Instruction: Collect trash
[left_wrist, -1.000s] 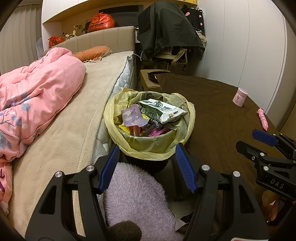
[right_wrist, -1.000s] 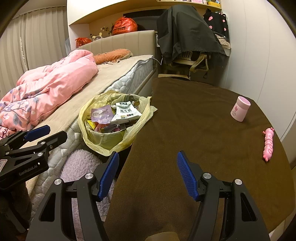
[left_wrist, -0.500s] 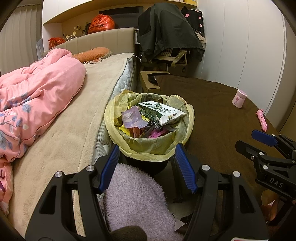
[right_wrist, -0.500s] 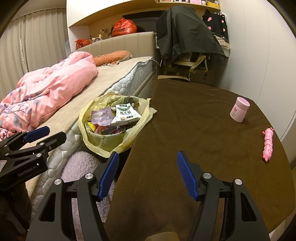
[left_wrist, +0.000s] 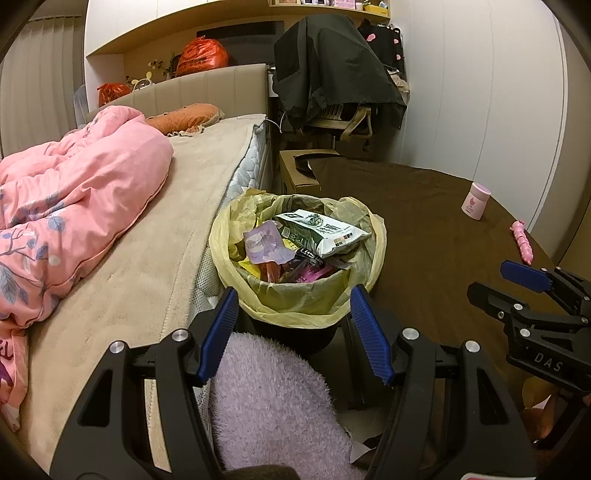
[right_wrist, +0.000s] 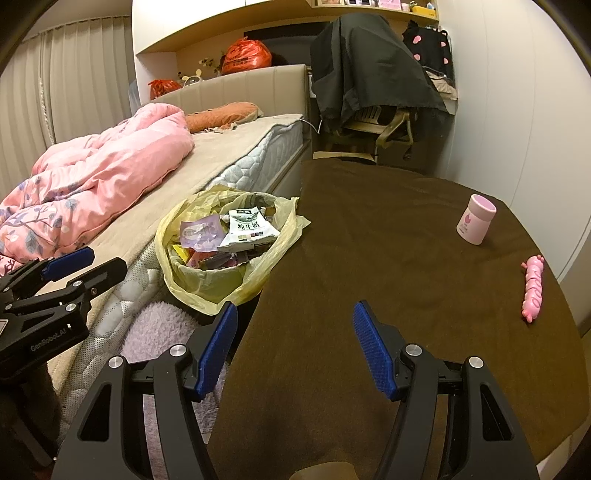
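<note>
The left gripper (left_wrist: 293, 332) has its jaws wide open and holds nothing. Straight ahead of them, just beyond the blue pads (left_wrist: 218, 334), stands the trash bin (left_wrist: 299, 310) with a yellow plastic liner, full of wrappers; a white milk pouch (left_wrist: 321, 230) lies on top, with a purple packet (left_wrist: 264, 245) to its left. A fluffy lilac rug (left_wrist: 273, 402) lies below the jaws, and the bed (left_wrist: 177, 236) with a pink quilt (left_wrist: 70, 203) is to the left of them.

The right gripper (right_wrist: 293, 350) also has its jaws wide open and empty, over the brown tablecloth (right_wrist: 369, 266). The bin is ahead and to the left of these jaws. Ahead and to the right stands a pink cup (right_wrist: 475, 219), and nearer, at the far right, lies a pink toy (right_wrist: 533, 290); both are well apart from the jaws.
</note>
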